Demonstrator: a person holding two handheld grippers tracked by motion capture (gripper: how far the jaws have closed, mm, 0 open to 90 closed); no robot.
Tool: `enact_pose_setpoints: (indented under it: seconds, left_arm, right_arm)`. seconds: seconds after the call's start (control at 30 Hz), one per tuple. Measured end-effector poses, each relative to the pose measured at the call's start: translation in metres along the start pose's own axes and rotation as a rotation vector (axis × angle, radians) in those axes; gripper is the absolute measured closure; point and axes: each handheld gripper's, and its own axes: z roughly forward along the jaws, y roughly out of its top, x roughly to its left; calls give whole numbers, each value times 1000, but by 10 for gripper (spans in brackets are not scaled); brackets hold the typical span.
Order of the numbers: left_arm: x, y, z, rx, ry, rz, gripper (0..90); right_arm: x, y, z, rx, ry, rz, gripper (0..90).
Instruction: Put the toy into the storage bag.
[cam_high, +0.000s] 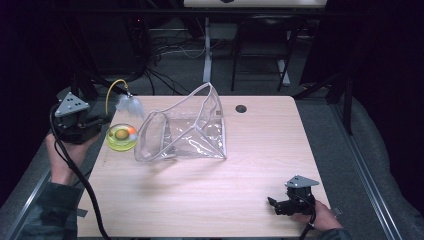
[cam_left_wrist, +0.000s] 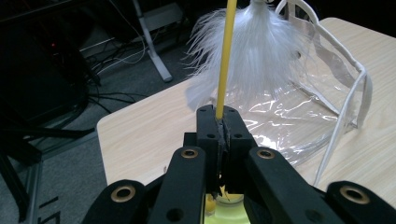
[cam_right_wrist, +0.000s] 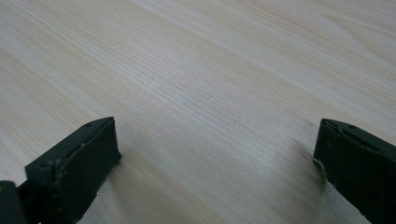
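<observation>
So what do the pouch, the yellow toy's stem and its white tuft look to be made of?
Pouch: clear, glossy soft plastic, by its creases and glare, with white edging. Stem: smooth yellow, probably plastic or coated wire. Tuft: fluffy white feathers, or something like them.

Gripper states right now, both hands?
Left gripper: closed on the yellow feather wand.
Right gripper: open, nothing between its fingers.

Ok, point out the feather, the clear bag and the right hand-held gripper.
feather (cam_left_wrist: 261, 51), left gripper view, white plume.
clear bag (cam_high: 200, 142), high view, flat side panel.
right hand-held gripper (cam_high: 271, 202), high view, between jaw tips.
</observation>
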Motion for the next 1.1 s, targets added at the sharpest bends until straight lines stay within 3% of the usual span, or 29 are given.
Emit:
enact_pose_setpoints:
  seconds: [0.53, 1.1]
  left_arm:
    - [-12, 20, 22, 0, -53, 30, 880]
    - [-23, 32, 50, 2, -110, 33, 880]
  right_arm:
    - [0, 0, 0, 3, -2, -3, 0]
    - [0, 0, 0, 1, -2, 0, 0]
